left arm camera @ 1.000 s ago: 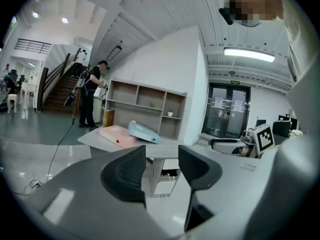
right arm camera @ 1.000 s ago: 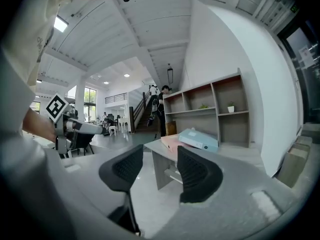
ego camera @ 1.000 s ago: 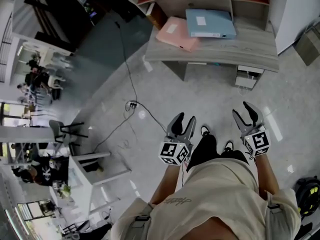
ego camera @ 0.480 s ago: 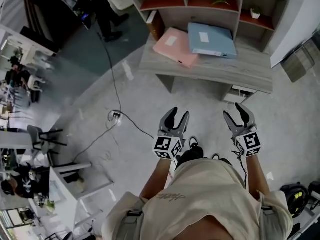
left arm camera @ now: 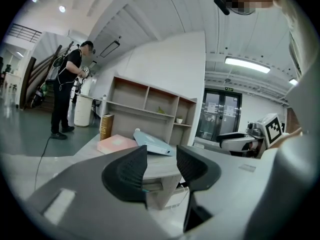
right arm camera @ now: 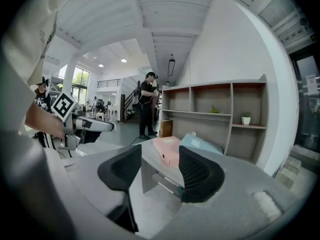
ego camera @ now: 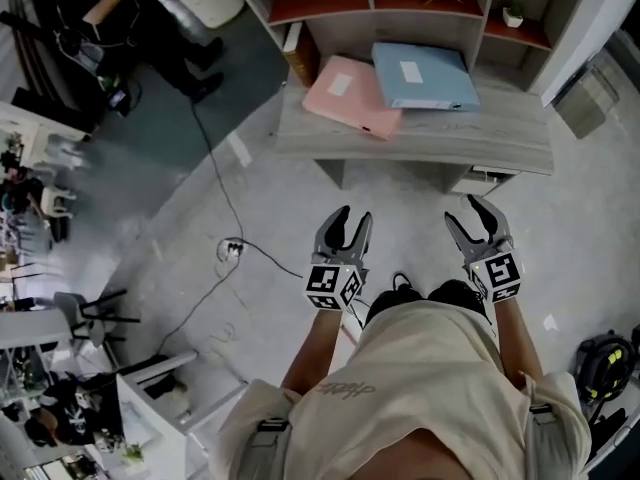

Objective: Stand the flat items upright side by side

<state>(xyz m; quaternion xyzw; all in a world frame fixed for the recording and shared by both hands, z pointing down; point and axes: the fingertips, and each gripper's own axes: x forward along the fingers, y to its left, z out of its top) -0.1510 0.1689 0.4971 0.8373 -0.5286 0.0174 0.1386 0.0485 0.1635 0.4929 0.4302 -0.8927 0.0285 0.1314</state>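
A grey desk [ego camera: 480, 138] in the upper centre holds a blue binder [ego camera: 420, 75] lying flat, with a pink binder [ego camera: 350, 93] flat just to its left. Below, over the floor, the left gripper [ego camera: 353, 216] and the right gripper [ego camera: 466, 212] have their jaws apart and empty. The left one's jaws have just been closing slightly.

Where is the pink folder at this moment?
In the head view, the pink folder lies flat on the left part of the desk, just left of the blue binder.
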